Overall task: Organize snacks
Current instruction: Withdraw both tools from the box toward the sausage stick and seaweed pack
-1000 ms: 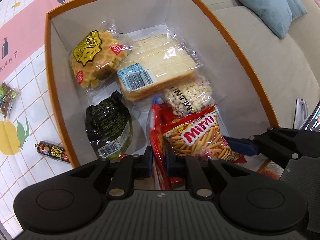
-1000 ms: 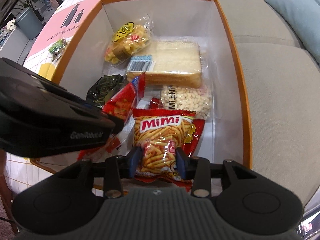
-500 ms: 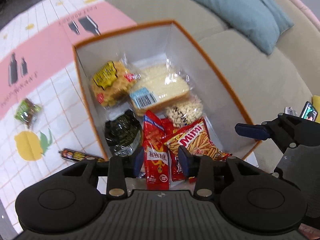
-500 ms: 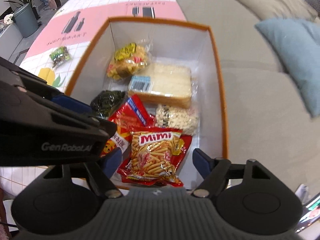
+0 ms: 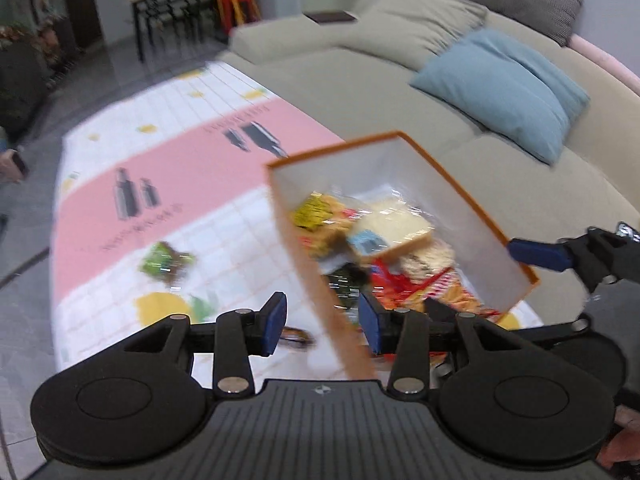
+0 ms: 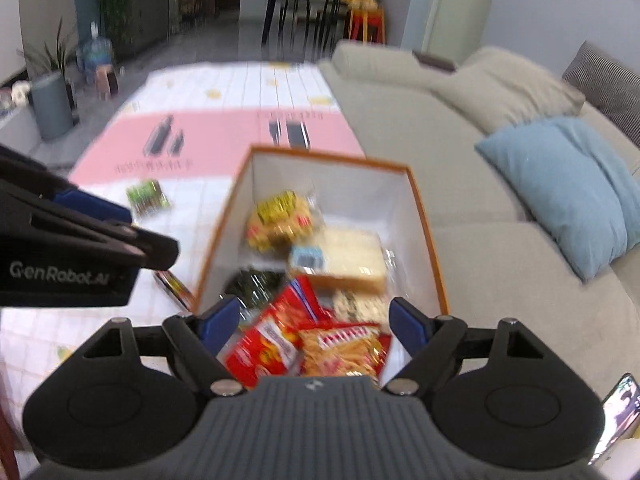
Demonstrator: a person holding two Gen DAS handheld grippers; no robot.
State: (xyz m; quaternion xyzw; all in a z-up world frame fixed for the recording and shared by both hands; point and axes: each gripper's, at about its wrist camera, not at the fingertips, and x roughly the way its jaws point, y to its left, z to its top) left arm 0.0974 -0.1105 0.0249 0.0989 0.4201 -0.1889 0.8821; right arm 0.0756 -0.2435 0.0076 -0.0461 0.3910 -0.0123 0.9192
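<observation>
Above the box [image 6: 428, 236], both grippers' jaws gape wide, empty.

Black grippers [image 6: 312, 320], blue-padded jaws

home living room | beige sofa [image 6: 420, 128] | blue cushion [image 6: 560, 184] | dining chairs [image 6: 304, 8]

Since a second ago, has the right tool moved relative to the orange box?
Yes. The right tool, then shut on the Mimi bag deep in the orange box, is now open and pulled back up; the box looks smaller and the sofa shows.
</observation>
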